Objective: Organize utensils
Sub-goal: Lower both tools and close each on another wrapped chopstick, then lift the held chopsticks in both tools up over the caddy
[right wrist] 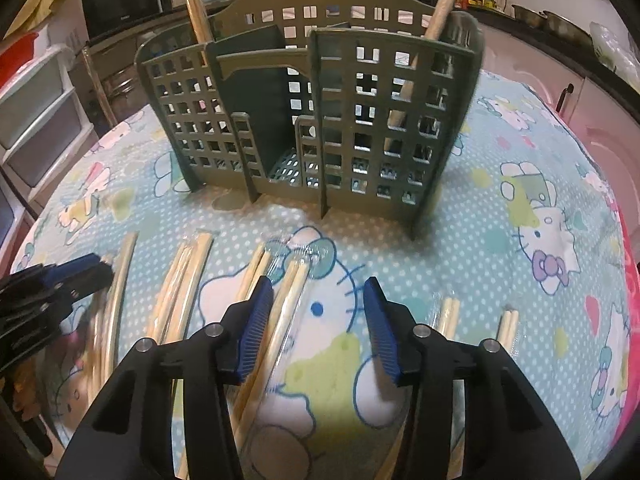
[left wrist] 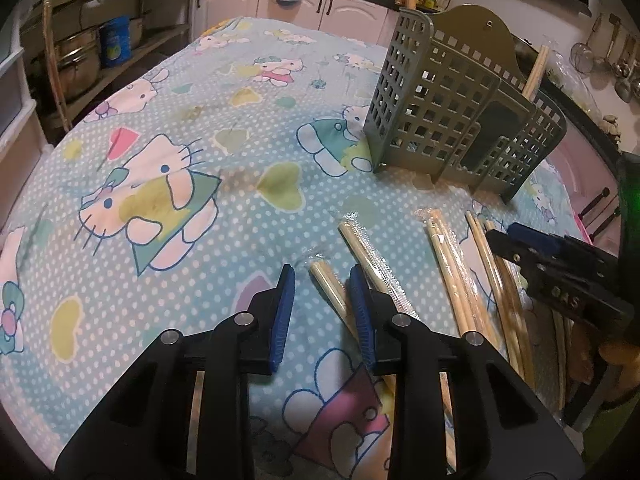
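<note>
A grey-green slotted utensil holder [left wrist: 452, 120] [right wrist: 320, 120] stands upright on the cartoon-cat tablecloth [left wrist: 180, 184]. One wrapped chopstick pair [right wrist: 434, 36] leans in its right-hand compartment. Several wrapped chopstick pairs lie in a row in front of it. My left gripper [left wrist: 321, 276] hangs low over the leftmost pair [left wrist: 326, 282], which lies between the blue pads close to the right one; a gap shows beside the left pad. My right gripper [right wrist: 319, 284] straddles another pair [right wrist: 294, 292] that runs along its left pad, jaws apart. Each gripper shows at the edge of the other's view [left wrist: 504, 236] [right wrist: 100, 266].
More wrapped pairs [right wrist: 448, 312] [right wrist: 508, 324] lie right of my right gripper. A shelf with steel pots [left wrist: 80, 60] and plastic drawers [right wrist: 36, 120] stand past the table's left edge. Kitchen cabinets [left wrist: 320, 4] line the far wall.
</note>
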A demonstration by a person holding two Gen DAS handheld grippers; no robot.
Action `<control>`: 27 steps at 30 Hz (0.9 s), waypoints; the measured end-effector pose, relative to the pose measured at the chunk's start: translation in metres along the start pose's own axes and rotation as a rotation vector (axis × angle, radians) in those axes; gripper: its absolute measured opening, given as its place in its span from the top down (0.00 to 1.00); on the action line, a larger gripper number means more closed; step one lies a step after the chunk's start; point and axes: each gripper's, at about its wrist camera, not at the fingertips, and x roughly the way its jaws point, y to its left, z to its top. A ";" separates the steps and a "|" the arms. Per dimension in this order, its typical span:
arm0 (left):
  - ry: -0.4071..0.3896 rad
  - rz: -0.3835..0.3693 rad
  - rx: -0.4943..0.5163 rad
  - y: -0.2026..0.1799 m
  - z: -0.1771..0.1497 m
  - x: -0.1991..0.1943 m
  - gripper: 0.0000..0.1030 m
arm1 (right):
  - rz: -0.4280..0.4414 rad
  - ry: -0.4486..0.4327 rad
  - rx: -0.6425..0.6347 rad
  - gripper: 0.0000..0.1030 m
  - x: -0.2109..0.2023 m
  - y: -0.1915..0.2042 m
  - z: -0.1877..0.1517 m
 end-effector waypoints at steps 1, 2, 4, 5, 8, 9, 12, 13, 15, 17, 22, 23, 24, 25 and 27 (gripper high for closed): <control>0.003 0.000 -0.002 0.000 0.000 0.000 0.79 | -0.007 0.002 -0.003 0.57 0.002 0.001 0.002; 0.005 0.002 -0.003 0.000 0.000 0.001 0.79 | -0.013 0.004 -0.006 0.58 0.004 0.002 0.004; 0.006 0.010 0.000 0.002 0.000 0.000 0.78 | -0.028 0.008 -0.012 0.59 0.006 0.003 0.007; 0.007 0.017 0.003 0.001 0.000 0.001 0.78 | -0.034 0.010 -0.015 0.60 0.007 0.005 0.008; 0.008 0.037 0.018 -0.002 0.000 0.001 0.78 | -0.046 0.014 -0.029 0.69 0.009 0.013 0.011; 0.007 0.046 0.023 -0.005 0.000 0.002 0.78 | -0.045 0.013 -0.032 0.76 0.010 0.013 0.013; -0.002 0.082 0.054 -0.012 -0.001 0.003 0.78 | -0.027 0.007 -0.024 0.86 0.013 0.017 0.020; -0.006 0.092 0.063 -0.014 -0.001 0.003 0.78 | -0.010 0.002 -0.017 0.90 0.013 0.016 0.021; -0.016 0.111 0.075 -0.018 -0.001 0.002 0.79 | 0.015 -0.001 0.002 0.93 0.008 0.013 0.023; -0.029 0.124 0.085 -0.020 -0.002 0.002 0.82 | 0.063 -0.014 0.041 0.93 0.003 0.006 0.023; -0.040 0.109 0.065 -0.021 0.002 0.000 0.93 | 0.140 -0.075 0.065 0.93 -0.016 -0.002 0.026; -0.038 0.101 0.056 -0.020 0.003 -0.001 0.94 | 0.153 -0.084 0.068 0.93 -0.019 -0.004 0.028; -0.036 0.085 0.037 -0.016 0.006 -0.003 0.96 | 0.168 -0.095 0.072 0.94 -0.023 -0.005 0.029; -0.038 0.069 0.022 -0.013 0.009 -0.006 0.96 | 0.187 -0.108 0.075 0.94 -0.029 -0.006 0.031; -0.051 0.053 0.003 -0.009 0.016 -0.010 0.97 | 0.205 -0.132 0.077 0.94 -0.039 -0.008 0.034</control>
